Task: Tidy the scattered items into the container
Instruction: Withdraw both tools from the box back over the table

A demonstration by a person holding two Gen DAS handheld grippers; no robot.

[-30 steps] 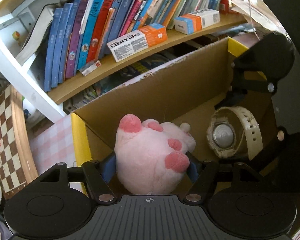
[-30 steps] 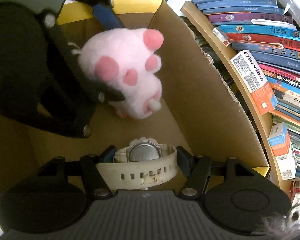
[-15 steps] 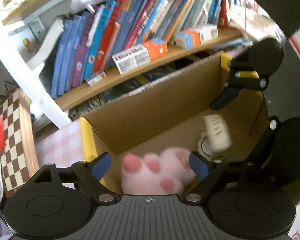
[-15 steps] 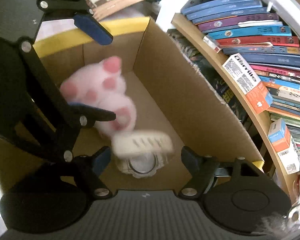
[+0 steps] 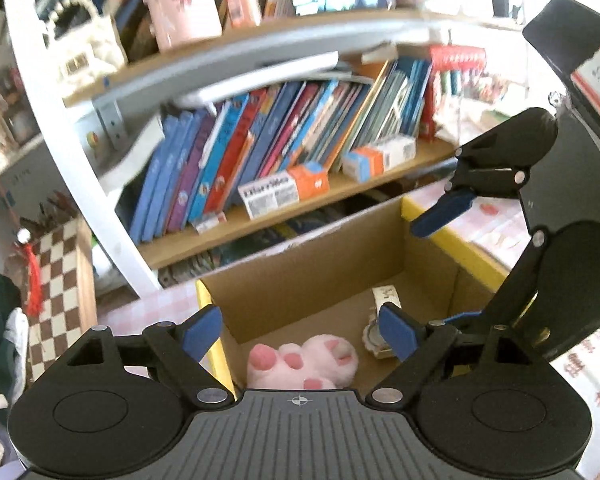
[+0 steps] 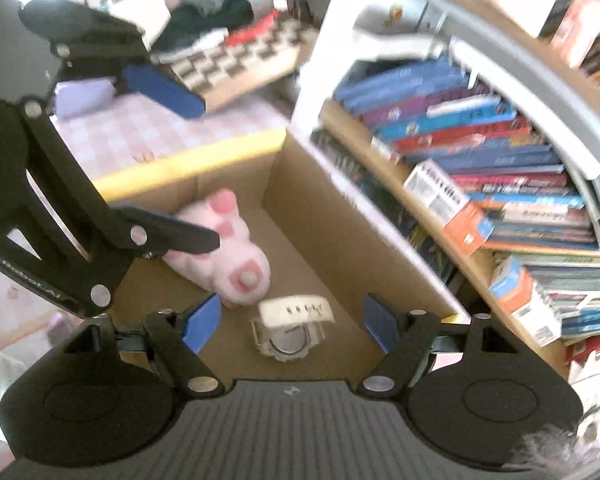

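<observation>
Both tools risen out of cardboard box, each released from its load since a second ago. Pink checked tabletop under box; chessboard at left, bookshelf behind. Left tool spread wide, empty, above box. Pink plush paw and cream watch on box floor, close together. Right tool spread wide, empty, above watch.

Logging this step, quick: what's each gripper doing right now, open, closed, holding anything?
Left gripper: open, holding nothing, above the pink plush toy in the cardboard box.
Right gripper: open, holding nothing, above the watch.
</observation>
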